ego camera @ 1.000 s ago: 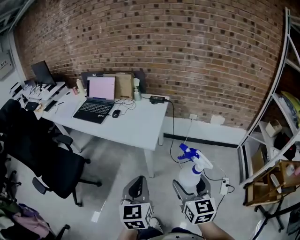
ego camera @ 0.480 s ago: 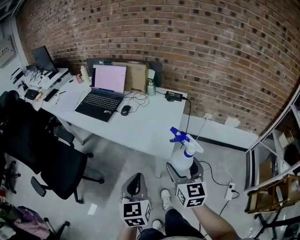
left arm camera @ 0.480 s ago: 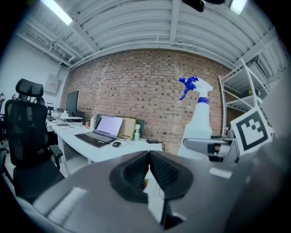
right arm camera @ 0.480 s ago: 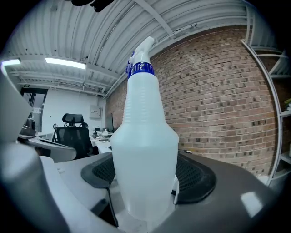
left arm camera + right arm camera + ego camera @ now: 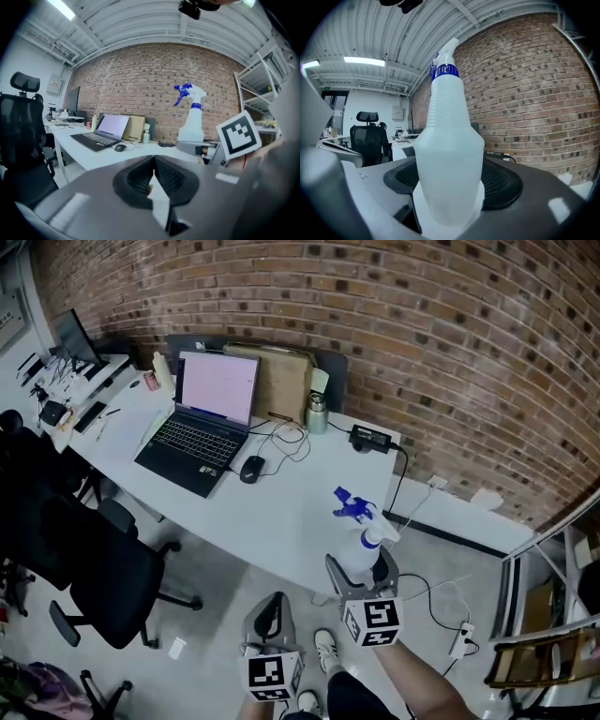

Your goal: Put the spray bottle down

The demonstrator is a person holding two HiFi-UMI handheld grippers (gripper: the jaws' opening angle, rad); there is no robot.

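Observation:
A white spray bottle (image 5: 360,549) with a blue trigger head stands upright in my right gripper (image 5: 356,570), whose jaws are shut on its body (image 5: 449,154). In the head view it hangs over the near right edge of the white desk (image 5: 281,512). The left gripper view shows the same bottle (image 5: 191,119) off to its right. My left gripper (image 5: 270,615) is lower and to the left, over the floor, its jaws shut (image 5: 153,176) with nothing between them.
On the desk are an open laptop (image 5: 202,418), a mouse (image 5: 250,469), a metal flask (image 5: 318,412), a black power brick (image 5: 373,439) with cables and a cardboard box (image 5: 281,381). A black office chair (image 5: 84,559) stands at the left. A metal shelf (image 5: 553,615) is at the right.
The view has shifted closer to the desk. My right gripper has carried the bottle forward and now holds it over the desk's near edge; the left gripper stays low and shut.

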